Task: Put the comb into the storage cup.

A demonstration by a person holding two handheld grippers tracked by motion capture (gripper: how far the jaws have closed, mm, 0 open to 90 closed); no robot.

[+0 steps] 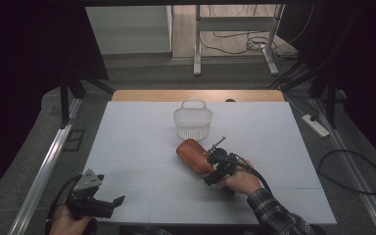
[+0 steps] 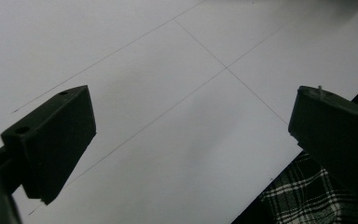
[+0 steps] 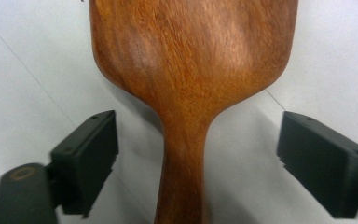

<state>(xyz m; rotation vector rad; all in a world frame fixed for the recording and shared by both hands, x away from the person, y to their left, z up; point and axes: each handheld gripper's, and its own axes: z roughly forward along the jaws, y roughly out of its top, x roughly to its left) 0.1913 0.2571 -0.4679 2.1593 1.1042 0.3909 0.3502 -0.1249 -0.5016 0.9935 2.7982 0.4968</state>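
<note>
Wooden and stiff, the spatula point(image 3: 191, 70) lies flat mid-bench, smooth enough to slip. I take its narrow neck, where my right gripper point(image 3: 198, 154) stands apart on both sides, not yet pressing. The white basket point(image 1: 193, 122) sits just beyond, toward the far edge. My left gripper point(image 2: 186, 140) is apart, empty, at the near left corner.

No readable text, no labels, no brands, no numbers on anything in view
</note>
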